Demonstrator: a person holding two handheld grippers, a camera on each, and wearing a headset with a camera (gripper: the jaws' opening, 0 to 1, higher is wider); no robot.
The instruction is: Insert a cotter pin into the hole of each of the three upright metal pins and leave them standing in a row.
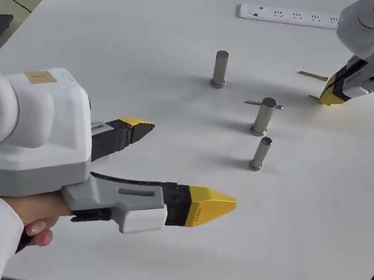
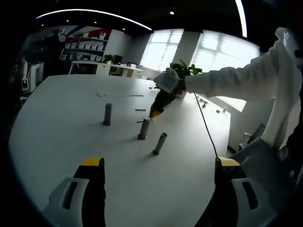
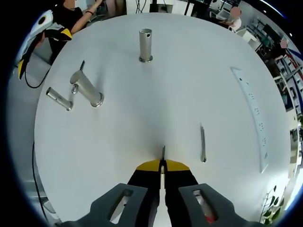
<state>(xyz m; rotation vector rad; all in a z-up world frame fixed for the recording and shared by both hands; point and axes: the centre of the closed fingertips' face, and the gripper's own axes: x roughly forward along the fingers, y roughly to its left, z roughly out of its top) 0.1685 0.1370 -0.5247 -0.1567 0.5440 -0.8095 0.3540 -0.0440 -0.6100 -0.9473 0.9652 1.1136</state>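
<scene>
Three upright metal pins stand in a diagonal row on the white table: the far pin (image 1: 219,68), the middle pin (image 1: 263,116) and the near pin (image 1: 261,153). A cotter pin (image 1: 255,103) sticks through the top of the middle one. My right gripper (image 1: 329,95) is low over the table to their right. It is shut on a thin cotter pin (image 3: 163,152) that pokes out past its yellow tips (image 3: 162,165). A loose cotter pin (image 3: 202,144) lies just beside it. My left gripper (image 1: 176,164) hovers open and empty, well short of the row (image 2: 144,127).
A white power strip (image 1: 288,16) lies at the table's far side. The person's white sleeve (image 2: 227,80) reaches in behind the right gripper (image 2: 161,101). A black cable (image 2: 206,127) trails over the table's right edge.
</scene>
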